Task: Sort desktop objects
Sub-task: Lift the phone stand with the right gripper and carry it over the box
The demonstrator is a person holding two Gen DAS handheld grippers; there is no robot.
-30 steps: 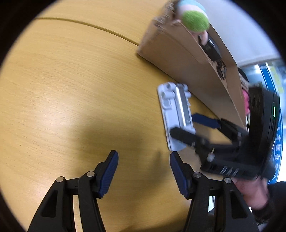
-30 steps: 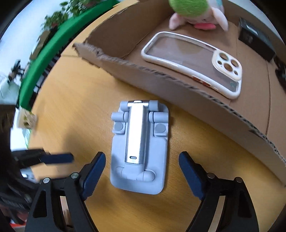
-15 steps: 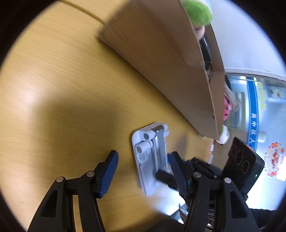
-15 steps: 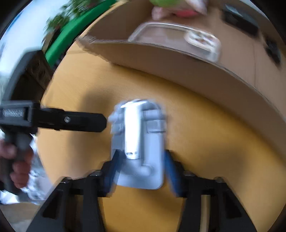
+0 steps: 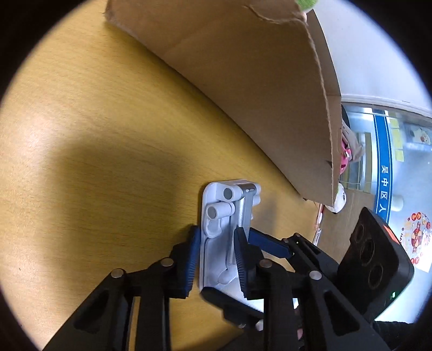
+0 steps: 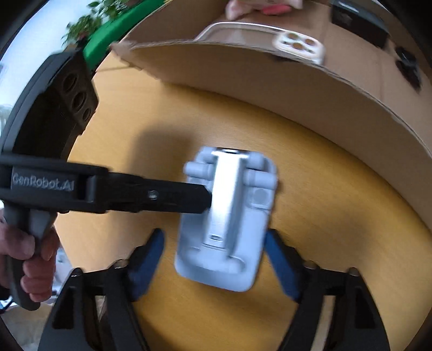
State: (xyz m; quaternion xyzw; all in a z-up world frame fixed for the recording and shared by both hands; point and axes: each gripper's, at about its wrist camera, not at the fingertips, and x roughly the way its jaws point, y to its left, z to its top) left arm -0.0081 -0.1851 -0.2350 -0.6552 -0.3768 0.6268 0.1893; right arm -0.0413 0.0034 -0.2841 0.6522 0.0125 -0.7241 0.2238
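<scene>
A grey folding phone stand point(image 5: 229, 232) with a silver arm lies on the wooden table beside a cardboard box point(image 5: 251, 89). My left gripper point(image 5: 216, 259) is shut on the stand's edge, pads on either side. It also shows in the right wrist view point(image 6: 226, 218), tilted, with the left gripper's finger point(image 6: 162, 195) reaching it from the left. My right gripper point(image 6: 216, 259) is open, its blue fingers standing apart from the stand's sides. In the left wrist view the right gripper's fingers point(image 5: 270, 243) lie just behind the stand.
The cardboard box point(image 6: 297, 89) holds a clear phone case point(image 6: 264, 37), a plush toy point(image 6: 256, 6) and small black items point(image 6: 359, 16). The box wall stands close behind the stand. The table point(image 5: 94, 121) stretches to the left.
My left gripper has moved onto the stand and shut on its edge. My right gripper, which was shut on the stand half a second ago, has opened. The stand is tilted.
</scene>
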